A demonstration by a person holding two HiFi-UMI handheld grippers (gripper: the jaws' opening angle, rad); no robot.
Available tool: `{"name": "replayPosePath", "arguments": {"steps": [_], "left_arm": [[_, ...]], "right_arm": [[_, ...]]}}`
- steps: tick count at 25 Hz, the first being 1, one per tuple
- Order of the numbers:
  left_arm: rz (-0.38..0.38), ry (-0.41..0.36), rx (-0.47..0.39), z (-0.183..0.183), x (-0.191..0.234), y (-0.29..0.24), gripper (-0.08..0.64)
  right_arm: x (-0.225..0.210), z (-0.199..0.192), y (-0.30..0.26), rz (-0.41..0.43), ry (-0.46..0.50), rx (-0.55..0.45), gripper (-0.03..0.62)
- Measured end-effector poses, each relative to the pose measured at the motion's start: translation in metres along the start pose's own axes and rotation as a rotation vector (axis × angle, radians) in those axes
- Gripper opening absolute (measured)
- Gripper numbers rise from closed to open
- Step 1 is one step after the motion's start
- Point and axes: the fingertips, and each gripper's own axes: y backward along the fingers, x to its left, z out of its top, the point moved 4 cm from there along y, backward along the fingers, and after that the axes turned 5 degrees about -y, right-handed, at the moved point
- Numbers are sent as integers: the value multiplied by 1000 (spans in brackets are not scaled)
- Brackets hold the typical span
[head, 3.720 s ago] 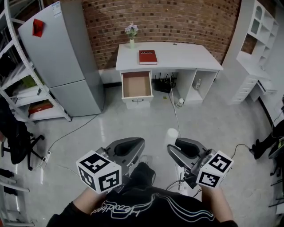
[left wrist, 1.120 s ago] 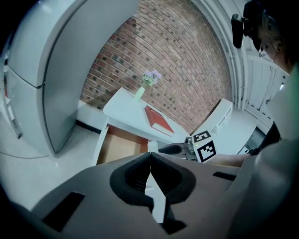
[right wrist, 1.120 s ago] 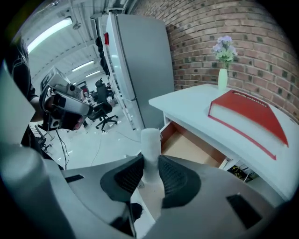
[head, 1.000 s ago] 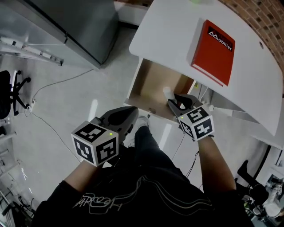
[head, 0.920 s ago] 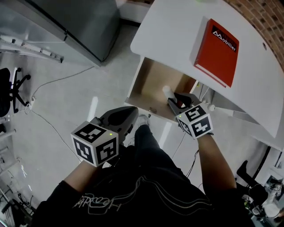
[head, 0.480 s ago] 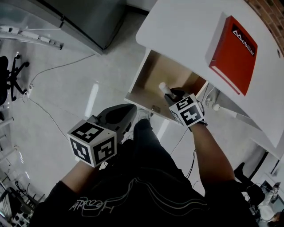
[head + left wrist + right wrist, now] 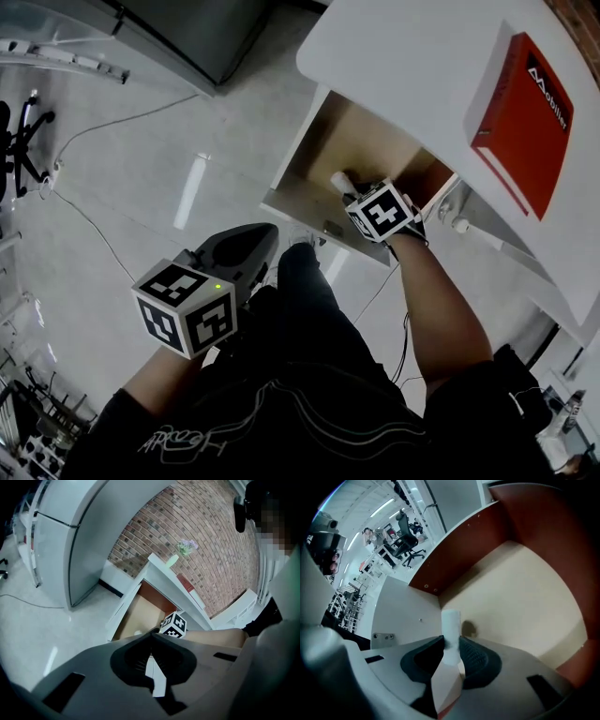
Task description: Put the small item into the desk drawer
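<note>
Right gripper (image 7: pixel 451 645) fingers clamped on small item (image 7: pixel 451 619), white cylinder jutting past fingertips. Item inside open drawer (image 7: pixel 525 597): floor just beyond tips, contact unclear, side wall close beside fingers. Left gripper (image 7: pixel 151 641) fingers together, empty, well back.

Risks:
- early release: item drops, tips, rolls
- fingers clip wall on exit

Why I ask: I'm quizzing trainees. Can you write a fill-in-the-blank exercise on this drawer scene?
1. The small white tube is clamped in the ____ hand-held gripper.
2. The drawer under the tube stands ____.
3. The book lying on the white desk is ____.
Missing words: right; open; red.
</note>
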Motion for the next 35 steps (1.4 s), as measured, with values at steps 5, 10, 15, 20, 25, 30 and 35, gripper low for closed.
{"name": "replayPosePath", "arguments": {"steps": [5,10,15,20,25,30,35], "left_arm": [[12,27,5,-8,13,-5,21],[29,47,-4,-8,25,-6,21],[40,69,-7,-8,32,-5,21],[35,73,-7,-8,35,-5,21],[29,68,-4,-8,38,-3,21],[11,50,5,-4,33,6,21],[-9,14,-11,2,20,25,21]], "right_arm": [[2,0,-25,11,93,78,121],[0,-1,-42,30,116,121,124],[0,0,-43,82,136,132,124],[0,0,-44,98,153,145,128],[2,1,-43,119,123,142,175],[5,3,-25,111,65,113,210],[17,12,19,92,-21,0,213]]}}
